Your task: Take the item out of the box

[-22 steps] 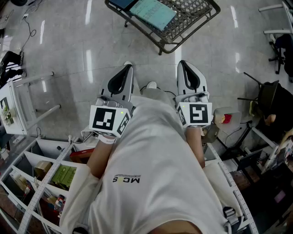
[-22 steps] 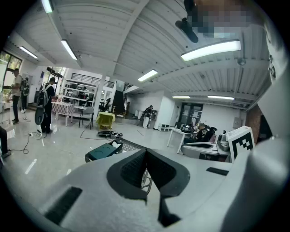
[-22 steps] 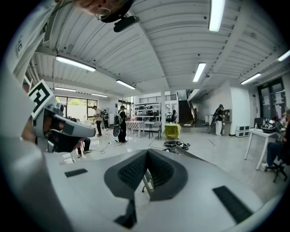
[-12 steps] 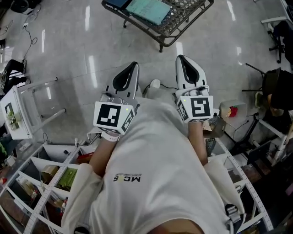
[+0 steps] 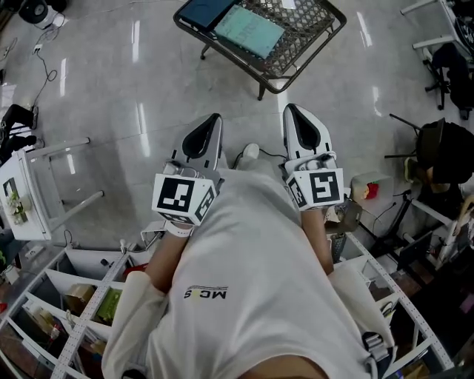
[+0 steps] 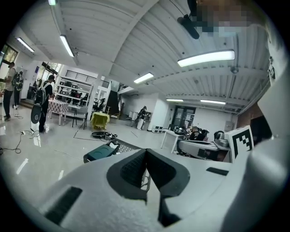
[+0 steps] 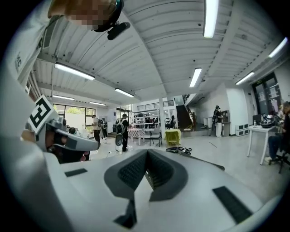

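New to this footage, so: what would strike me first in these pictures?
The left gripper and right gripper, white, held side by side in front of the person's white shirt, jaws together on nothing. Ahead on the shiny floor stands a dark wire basket with a flat teal item lying in it.

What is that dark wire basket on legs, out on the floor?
The wire basket is a dark metal mesh tray with a raised rim, standing on thin legs on the glossy grey floor, turned at an angle to the view. A flat teal item and a darker blue one lie inside, side by side. Nothing else touches it.
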A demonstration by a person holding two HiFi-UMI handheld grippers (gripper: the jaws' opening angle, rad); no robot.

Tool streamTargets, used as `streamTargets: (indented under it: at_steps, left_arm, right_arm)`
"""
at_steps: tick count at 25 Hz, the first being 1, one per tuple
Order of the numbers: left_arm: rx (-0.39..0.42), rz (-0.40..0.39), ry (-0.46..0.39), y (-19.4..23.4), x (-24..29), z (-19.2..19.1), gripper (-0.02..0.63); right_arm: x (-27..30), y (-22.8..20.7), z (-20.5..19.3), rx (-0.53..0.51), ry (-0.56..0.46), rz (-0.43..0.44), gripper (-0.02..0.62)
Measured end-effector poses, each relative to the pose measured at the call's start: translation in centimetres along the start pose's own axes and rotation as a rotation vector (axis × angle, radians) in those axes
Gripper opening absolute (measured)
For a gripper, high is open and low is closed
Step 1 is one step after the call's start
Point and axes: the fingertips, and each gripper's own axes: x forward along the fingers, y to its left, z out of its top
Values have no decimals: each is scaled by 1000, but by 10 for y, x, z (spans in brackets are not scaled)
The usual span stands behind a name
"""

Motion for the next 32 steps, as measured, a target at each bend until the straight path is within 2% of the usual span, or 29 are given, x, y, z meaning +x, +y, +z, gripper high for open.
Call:
streamTargets:
  at_steps: [3,10,13,17,24,32]
  left_arm:
    - [6,-17,-2,27,-3,12,25]
    - [1,-20,-6,110,-24,24,25]
    - [-31,-28,-8,132,-25,24,25]
    - [-65,-35,2,156,-12,24,25]
    - [-55,-38,22,197,47,40,25]
    - [11,-24,-15,243,155,116,25]
  right_arm:
    - [21,11,5,-13,6,-26,15]
    - [100,60,15,-14,7,-8,15]
    - [120,77,28,31,-3,-5,15]
    - [150,86,42,0,-14,-3,15]
    - [213,45,28,35,23,-28,15]
    - [319,-32,55,30,19,16,15]
